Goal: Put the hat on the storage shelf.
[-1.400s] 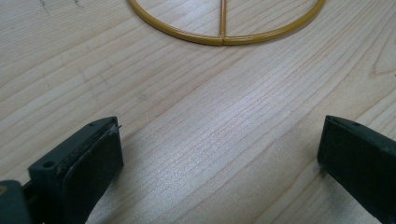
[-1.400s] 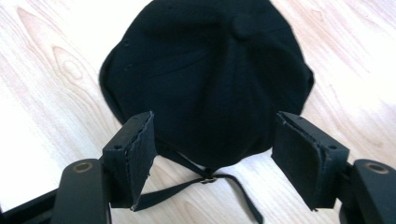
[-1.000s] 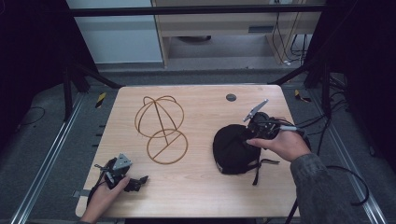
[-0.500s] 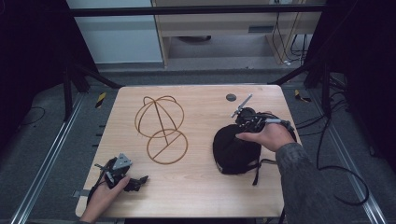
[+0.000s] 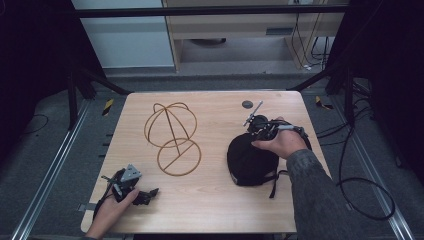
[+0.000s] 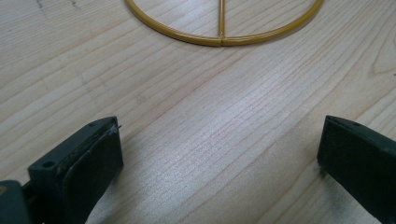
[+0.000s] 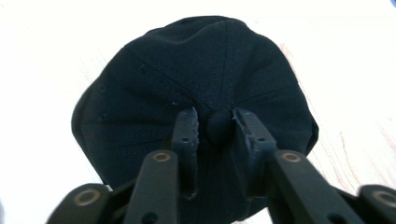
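In the right gripper view we see our right gripper (image 7: 215,125) with its jaws drawn in on the small button at the crown of the black cap (image 7: 196,74) — they have just been closing, and the button now sits pinched between the two pads, with a little fabric gathered around it. The risk, as we judge it, starts there: the button is a small, rounded hold, so a quick lift or a sideways tug could let it pop out of the jaws, or the soft crown could fold and the cap swing and tilt as it comes up. In the high view the cap (image 5: 248,159) lies at the right of the wooden surface (image 5: 210,210), crown up, its long axis running roughly from upper right to lower left of the frame; a strap trails from its lower right edge, and we cannot make out the brim. The gold wire stand (image 5: 172,136) sits left of centre, well apart from the cap — a swinging cap could knock it. Our left gripper (image 5: 131,189) rests at the lower left, jaws wide apart and holding nothing.
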Demonstrator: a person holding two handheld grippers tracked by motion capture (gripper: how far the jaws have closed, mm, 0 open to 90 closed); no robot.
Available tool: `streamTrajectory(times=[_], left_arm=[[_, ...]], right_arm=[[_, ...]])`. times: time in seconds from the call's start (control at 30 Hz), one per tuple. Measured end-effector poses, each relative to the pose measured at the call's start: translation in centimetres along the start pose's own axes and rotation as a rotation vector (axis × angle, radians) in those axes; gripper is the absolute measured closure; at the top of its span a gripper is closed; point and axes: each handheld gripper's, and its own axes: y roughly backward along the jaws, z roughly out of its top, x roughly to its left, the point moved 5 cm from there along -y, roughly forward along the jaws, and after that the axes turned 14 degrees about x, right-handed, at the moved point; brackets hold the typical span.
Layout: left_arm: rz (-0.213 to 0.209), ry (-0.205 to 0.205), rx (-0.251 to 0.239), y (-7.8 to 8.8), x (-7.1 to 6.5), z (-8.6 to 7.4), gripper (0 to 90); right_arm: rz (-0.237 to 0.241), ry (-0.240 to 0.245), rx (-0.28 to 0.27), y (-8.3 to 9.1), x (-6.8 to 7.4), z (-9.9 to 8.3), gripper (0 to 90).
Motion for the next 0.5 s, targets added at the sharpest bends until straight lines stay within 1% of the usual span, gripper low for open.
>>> streamTrajectory(times=[0.03, 0.13, 0.2, 0.23, 0.27, 0.3, 0.33, 0.37, 0.4, 0.47, 0.5], left_arm=[[0.0, 0.0, 0.0, 0.0, 0.0, 0.0, 0.0], [0.0, 0.0, 0.0, 0.0, 0.0, 0.0, 0.0], [0.0, 0.001, 0.0, 0.0, 0.0, 0.0, 0.0], [0.0, 0.001, 0.0, 0.0, 0.0, 0.0, 0.0], [0.001, 0.0, 0.0, 0.0, 0.0, 0.0, 0.0], [0.001, 0.0, 0.0, 0.0, 0.0, 0.0, 0.0], [0.002, 0.002, 0.0, 0.0, 0.0, 0.0, 0.0], [0.002, 0.002, 0.0, 0.0, 0.0, 0.0, 0.0], [0.004, 0.003, 0.001, 0.0, -0.1, -0.1, 0.0], [0.005, 0.004, 0.001, 0.1, -0.1, -0.1, 0.0], [0.005, 0.004, 0.001, 0.1, -0.1, -0.1, 0.0]], right_arm=[[0.0, 0.0, 0.0, 0.0, 0.0, 0.0, 72.6], [0.012, -0.009, -0.025, 0.7, -0.1, -0.4, 73.5], [0.009, -0.014, -0.048, 1.5, -0.2, -0.7, 73.6], [0.009, -0.014, -0.048, 1.5, -0.2, -0.7, 73.6], [0.013, -0.024, -0.071, 2.4, -0.2, -1.0, 73.7], [0.013, -0.024, -0.071, 2.4, -0.2, -1.0, 73.7], [0.012, -0.026, -0.095, 3.4, -0.1, -1.2, 73.7], [0.012, -0.026, -0.095, 3.4, -0.1, -1.2, 73.7], [0.01, -0.03, -0.116, 4.4, 0.0, -1.5, 73.7], [0.001, -0.028, -0.139, 5.4, 0.2, -1.7, 73.8], [0.001, -0.028, -0.139, 5.4, 0.2, -1.7, 73.8]])
